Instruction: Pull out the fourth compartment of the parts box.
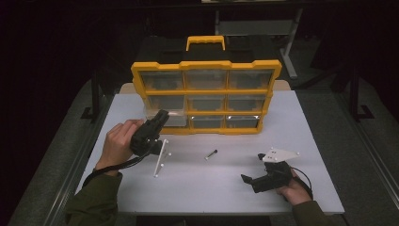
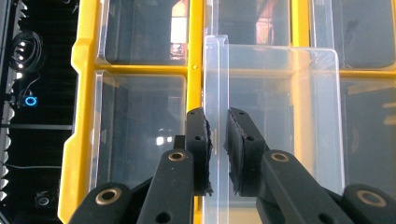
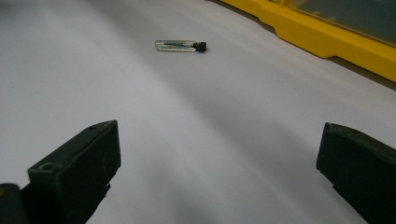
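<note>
A yellow organizer (image 1: 206, 92) with clear drawers stands upright at the back of the white table. One clear drawer (image 1: 171, 117) sticks out of its lower left slot. My left gripper (image 1: 159, 118) is shut on that drawer's thin wall (image 2: 215, 70), with both pads pressed against it. The drawer (image 2: 280, 93) looks empty in front of the yellow frame (image 2: 86, 140). A small glass vial with a black cap (image 1: 211, 154) lies on the table ahead of my right gripper (image 1: 252, 168). The right gripper (image 3: 219, 140) rests low with its jaws wide open, and the vial (image 3: 180, 45) lies well beyond them.
The white table (image 1: 211, 188) has bare room between the vial and its front edge. The organizer's yellow base (image 3: 327, 42) runs along the far right in the right gripper view. Dark floor and another table's legs (image 1: 289, 52) lie behind.
</note>
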Motion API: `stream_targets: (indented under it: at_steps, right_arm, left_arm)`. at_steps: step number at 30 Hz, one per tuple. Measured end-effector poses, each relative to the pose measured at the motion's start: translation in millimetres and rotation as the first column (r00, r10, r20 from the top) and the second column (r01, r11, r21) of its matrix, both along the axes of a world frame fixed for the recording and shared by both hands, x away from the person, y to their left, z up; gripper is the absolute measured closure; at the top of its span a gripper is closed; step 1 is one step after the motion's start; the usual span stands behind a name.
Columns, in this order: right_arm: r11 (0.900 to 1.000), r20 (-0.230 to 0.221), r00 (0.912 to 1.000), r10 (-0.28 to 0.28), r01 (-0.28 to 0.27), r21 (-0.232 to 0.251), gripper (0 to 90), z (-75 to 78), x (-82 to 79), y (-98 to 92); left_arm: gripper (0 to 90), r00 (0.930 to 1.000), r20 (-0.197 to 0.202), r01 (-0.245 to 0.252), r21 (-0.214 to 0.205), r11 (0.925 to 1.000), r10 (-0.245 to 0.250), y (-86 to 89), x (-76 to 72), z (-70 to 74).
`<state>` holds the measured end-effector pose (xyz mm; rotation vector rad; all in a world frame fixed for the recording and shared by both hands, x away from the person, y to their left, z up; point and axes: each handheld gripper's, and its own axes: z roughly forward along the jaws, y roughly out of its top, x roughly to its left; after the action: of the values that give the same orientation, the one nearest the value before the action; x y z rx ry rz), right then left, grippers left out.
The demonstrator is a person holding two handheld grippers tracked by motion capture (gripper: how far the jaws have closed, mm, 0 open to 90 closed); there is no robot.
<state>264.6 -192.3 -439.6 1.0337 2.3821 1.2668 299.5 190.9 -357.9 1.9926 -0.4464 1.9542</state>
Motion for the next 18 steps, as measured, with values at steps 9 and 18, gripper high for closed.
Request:
stream_targets:
  at_steps: [9, 18]
  right_arm:
    - [1.0000, 0.000, 1.0000, -0.002, 0.002, 0.001, 0.0, 0.4, -0.4, -0.2]
    - [1.0000, 0.006, 1.0000, 0.000, 0.000, 0.000, 0.0, 0.4, -0.4, -0.6]
  left_arm:
    - [79.7, 1.0000, 0.000, 0.007, 0.007, 1.0000, -0.007, 0.0, -7.5, -0.3]
    - [79.7, 1.0000, -0.002, 0.007, 0.008, 0.9999, -0.007, 0.2, -14.3, 0.1]
